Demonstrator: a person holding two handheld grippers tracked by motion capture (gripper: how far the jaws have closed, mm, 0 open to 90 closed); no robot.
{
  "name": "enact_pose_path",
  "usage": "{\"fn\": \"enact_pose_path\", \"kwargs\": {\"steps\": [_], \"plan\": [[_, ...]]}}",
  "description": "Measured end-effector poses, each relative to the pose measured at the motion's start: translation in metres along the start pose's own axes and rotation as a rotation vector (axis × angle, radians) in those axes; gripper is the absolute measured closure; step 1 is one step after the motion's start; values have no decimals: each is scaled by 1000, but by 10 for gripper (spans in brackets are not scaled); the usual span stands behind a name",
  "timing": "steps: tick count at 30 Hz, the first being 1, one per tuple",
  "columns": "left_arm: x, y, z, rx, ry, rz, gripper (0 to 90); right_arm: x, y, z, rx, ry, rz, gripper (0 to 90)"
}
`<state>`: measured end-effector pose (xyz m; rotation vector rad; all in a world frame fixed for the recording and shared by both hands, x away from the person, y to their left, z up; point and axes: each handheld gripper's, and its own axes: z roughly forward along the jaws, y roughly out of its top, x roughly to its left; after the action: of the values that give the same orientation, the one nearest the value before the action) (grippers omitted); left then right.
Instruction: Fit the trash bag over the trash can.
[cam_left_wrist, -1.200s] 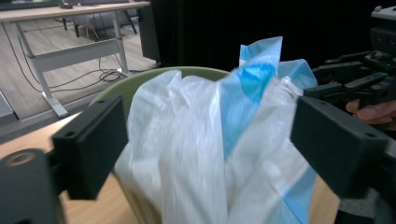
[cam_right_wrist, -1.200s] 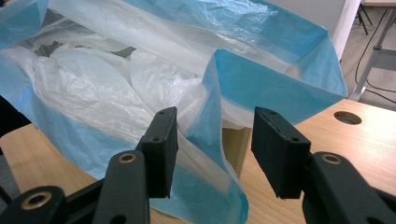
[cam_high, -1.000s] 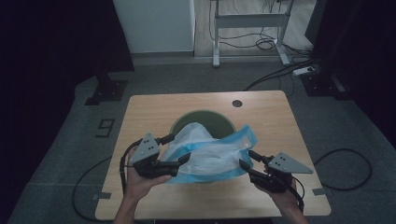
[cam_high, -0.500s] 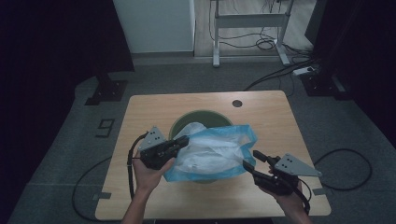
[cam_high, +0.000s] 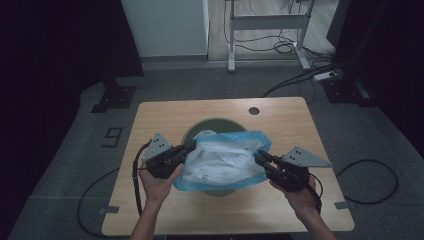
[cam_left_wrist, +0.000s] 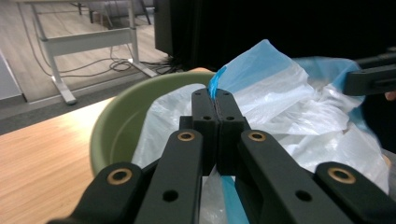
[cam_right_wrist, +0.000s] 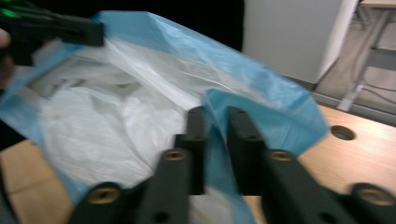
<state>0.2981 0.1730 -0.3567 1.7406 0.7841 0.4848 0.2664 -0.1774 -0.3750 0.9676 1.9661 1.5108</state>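
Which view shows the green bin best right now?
The left gripper view: the green bin shows its rim and inner wall beside the bag. The high view has only a rim arc; the right gripper view is taken up by bag.

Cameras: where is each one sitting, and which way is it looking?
High view: above the table, looking down; both hands, left gripper and right gripper at the bag.
Left gripper view: rides that gripper, along its jaws clamping the bag's blue edge, toward the bowl.
Right gripper view: rides that gripper, its jaws around the blue edge.
All share the bag.
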Motion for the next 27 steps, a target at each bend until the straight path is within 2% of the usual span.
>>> {"fn": "enact_pose_path", "kwargs": {"steps": [1,2,3,4,7,9,10,14,15,20,21,22,25,27], "plan": [[0,0,0,0,0,0,890,0,0,0,0,0,0,838],[3,0,-1,-8,7,-11,889,-4,-1,0,-3,-37,-9,889],[9,0,-2,-26,22,-35,889,-7,-2,0,-7,-46,-2,890],[9,0,-2,-26,22,-35,889,-7,-2,0,-7,-46,-2,890],[21,-2,-3,-43,31,-76,889,-18,-4,1,-7,-77,11,891],[33,-4,-4,-57,33,-127,889,-30,-4,6,2,-100,20,891],[33,-4,-4,-57,33,-127,889,-30,-4,6,2,-100,20,891],[53,-8,-3,-58,53,-171,888,-47,-3,22,14,-126,35,891],[53,-8,-3,-58,53,-171,888,-50,-2,25,17,-128,38,890],[71,-15,4,-27,70,-206,887,-58,-3,41,43,-128,47,891],[79,-21,8,-8,67,-237,887,-62,-7,49,59,-128,51,890],[79,-21,8,-8,67,-237,887,-62,-7,49,59,-128,51,890],[88,-32,17,33,73,-270,886,-68,-19,64,100,-118,63,891],[93,-39,21,58,67,-295,885,-70,-22,67,108,-115,72,891]]}}
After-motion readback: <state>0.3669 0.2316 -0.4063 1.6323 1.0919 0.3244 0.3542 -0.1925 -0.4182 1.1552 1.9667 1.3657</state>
